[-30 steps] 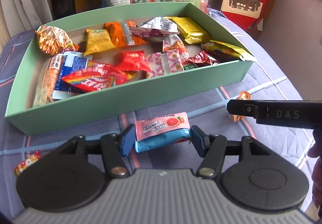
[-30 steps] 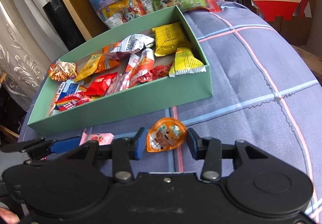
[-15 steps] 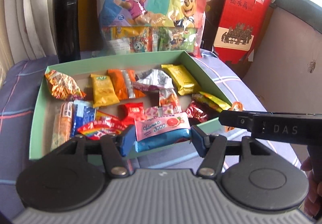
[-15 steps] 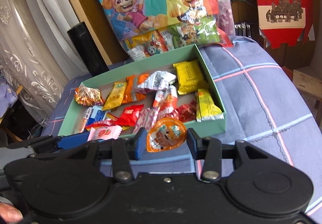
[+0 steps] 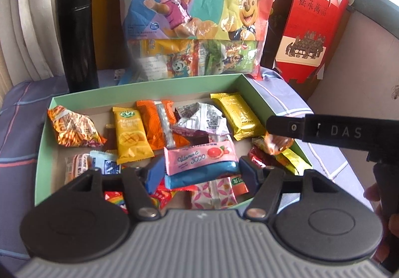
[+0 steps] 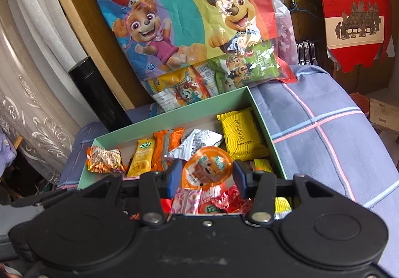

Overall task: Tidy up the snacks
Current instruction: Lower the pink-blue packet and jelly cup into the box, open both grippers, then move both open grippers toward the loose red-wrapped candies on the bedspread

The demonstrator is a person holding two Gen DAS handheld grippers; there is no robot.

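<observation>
the pink vitamin c candy packet is seen between the opening jaws of the left tool, the orange jelly cup between those of the right tool, both above the green box; a clean drop is favoured if both are kept over its middle; the tools should be lifted only once each snack is freed.

Pale green open box, shallow and rectangular, filling the middle of the left-wrist frame, loosely strewn with wrapped snacks. Pink-and-blue grapefruit-printed packet, lying flat at lower centre above the box interior. Round orange jelly cup with cartoon lid, tilted toward the lens, at centre of the right-wrist frame over the box. Inside the box: crinkled orange bag at far left; yellow mango bar and orange wrapper side by side; silver foil packet centre; yellow bar at upper right.
</observation>
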